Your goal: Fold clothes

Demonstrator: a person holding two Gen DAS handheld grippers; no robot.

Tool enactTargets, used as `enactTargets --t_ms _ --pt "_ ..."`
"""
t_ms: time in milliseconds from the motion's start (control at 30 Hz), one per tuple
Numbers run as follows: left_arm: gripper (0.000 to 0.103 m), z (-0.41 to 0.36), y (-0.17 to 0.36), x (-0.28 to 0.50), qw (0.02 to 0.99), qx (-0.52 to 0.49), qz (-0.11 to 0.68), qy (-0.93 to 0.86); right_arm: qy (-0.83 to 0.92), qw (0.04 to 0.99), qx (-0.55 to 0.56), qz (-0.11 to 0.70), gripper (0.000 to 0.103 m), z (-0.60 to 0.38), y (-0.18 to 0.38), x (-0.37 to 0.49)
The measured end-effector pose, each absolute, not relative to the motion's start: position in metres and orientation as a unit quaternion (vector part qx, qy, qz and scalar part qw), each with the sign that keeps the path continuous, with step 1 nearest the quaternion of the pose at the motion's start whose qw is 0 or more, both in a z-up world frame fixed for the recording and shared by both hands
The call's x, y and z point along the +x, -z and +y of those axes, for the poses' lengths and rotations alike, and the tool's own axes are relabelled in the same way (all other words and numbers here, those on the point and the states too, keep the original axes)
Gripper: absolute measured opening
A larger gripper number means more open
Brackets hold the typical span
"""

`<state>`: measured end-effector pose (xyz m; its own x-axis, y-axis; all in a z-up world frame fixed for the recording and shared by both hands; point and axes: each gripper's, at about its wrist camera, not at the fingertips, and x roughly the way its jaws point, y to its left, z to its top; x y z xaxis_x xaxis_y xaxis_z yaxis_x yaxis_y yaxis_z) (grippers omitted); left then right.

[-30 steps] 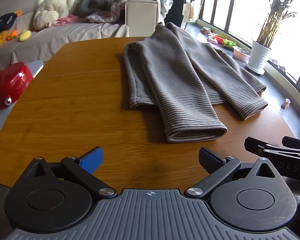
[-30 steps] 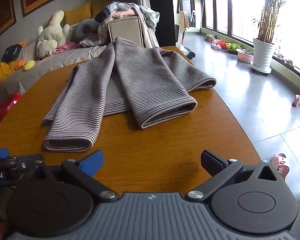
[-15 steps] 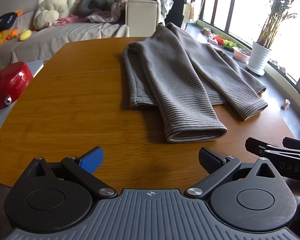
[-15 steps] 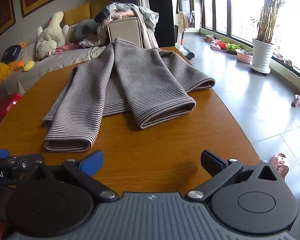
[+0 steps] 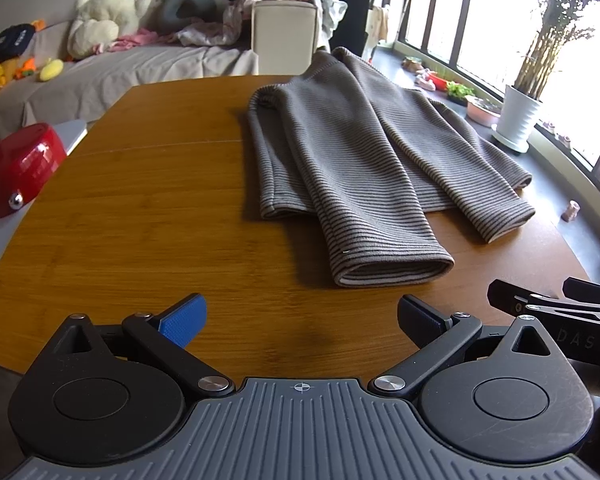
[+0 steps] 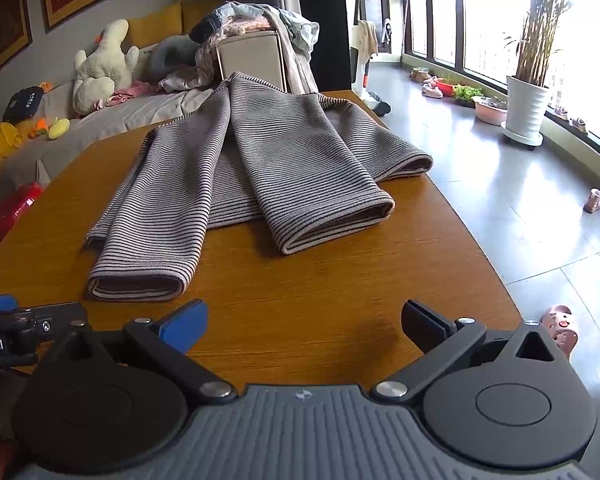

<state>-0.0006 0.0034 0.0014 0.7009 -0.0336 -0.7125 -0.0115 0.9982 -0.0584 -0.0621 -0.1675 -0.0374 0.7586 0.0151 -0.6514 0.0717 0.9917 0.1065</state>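
On the wooden table (image 5: 140, 208) the striped sweater (image 5: 364, 152) lies ahead of both grippers, long axis running near to far, its two sleeves folded in with cuffs toward the near edge. Left gripper (image 5: 300, 320) and right gripper (image 6: 304, 322) wait spread wide and empty, each about equally near one cuff. Behind are a sofa (image 5: 112, 68) and a potted plant (image 6: 526, 108).

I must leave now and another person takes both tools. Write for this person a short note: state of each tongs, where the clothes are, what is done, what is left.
Left tongs: open, empty, over the near edge of the wooden table.
Right tongs: open, empty, also at the near edge, beside the left.
Striped sweater: lies flat on the table ahead, touched by neither tongs.
Done: both sleeves are folded in over the body, cuffs pointing toward you.
Left: probably fold the body in half, then set it aside. More clothes lie piled on the sofa behind.
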Motion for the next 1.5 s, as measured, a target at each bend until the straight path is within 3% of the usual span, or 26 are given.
enactTargets --t_ms 1500 --pt "0.103 0.0022 0.0007 0.0002 0.92 -0.031 0.39 0.009 0.01 0.931 0.056 0.36 0.103 -0.166 0.0422 -0.0583"
